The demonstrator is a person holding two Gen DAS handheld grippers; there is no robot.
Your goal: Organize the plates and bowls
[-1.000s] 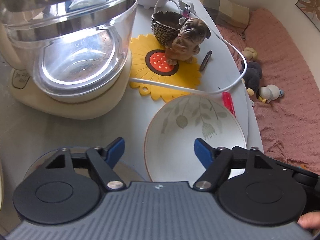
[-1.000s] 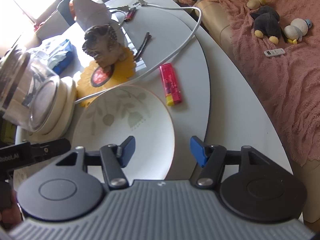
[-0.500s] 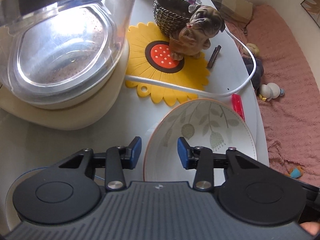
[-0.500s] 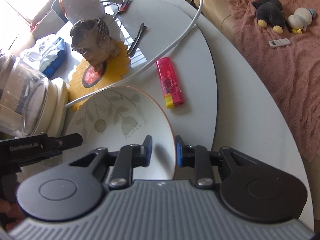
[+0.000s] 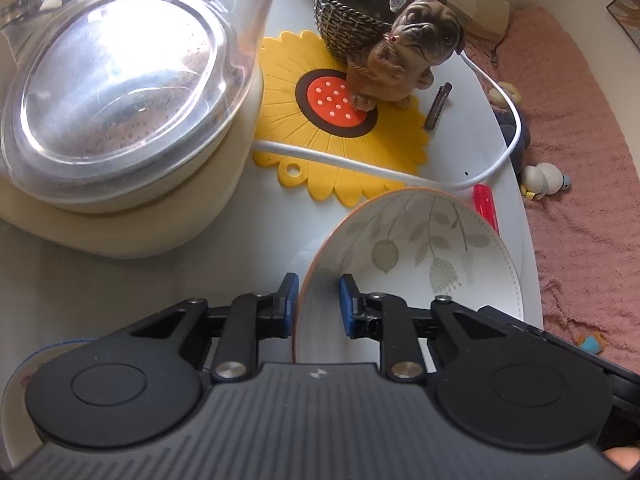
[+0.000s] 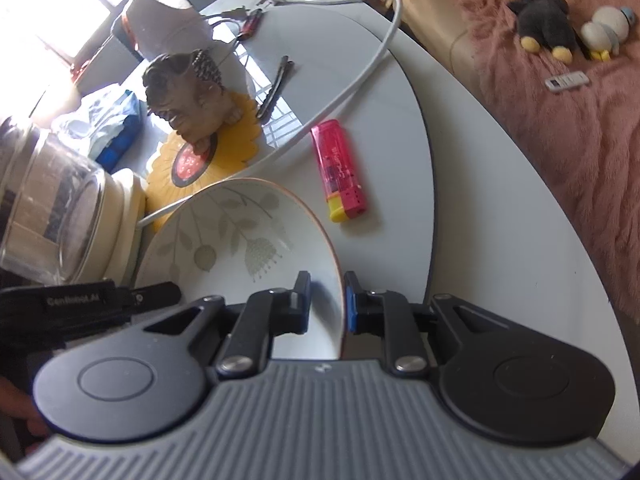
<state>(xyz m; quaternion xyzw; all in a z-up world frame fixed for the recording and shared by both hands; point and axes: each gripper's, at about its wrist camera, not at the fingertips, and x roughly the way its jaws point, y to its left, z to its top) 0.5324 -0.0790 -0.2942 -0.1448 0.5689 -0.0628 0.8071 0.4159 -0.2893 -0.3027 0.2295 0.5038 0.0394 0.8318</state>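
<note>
Bowl (image 5: 420, 248): white, leaf-patterned, orange-rimmed; set on the white bench (image 6: 400, 152), near the sunflower mat (image 5: 320, 128).
Left tongs (image 5: 318, 306): jaws have just been closing; left rim of the bowl is straddled, one blue pad outside, one inside, and appears clamped.
Right tongs (image 6: 326, 302): jaws have just been closing; right rim is gripped likewise.
Lighter (image 6: 340, 170): pink and yellow, just beside the bowl.
Dog figurine (image 5: 404, 50): stood on the mat.
Cable (image 5: 400, 176): white, laid across the mat.
</note>
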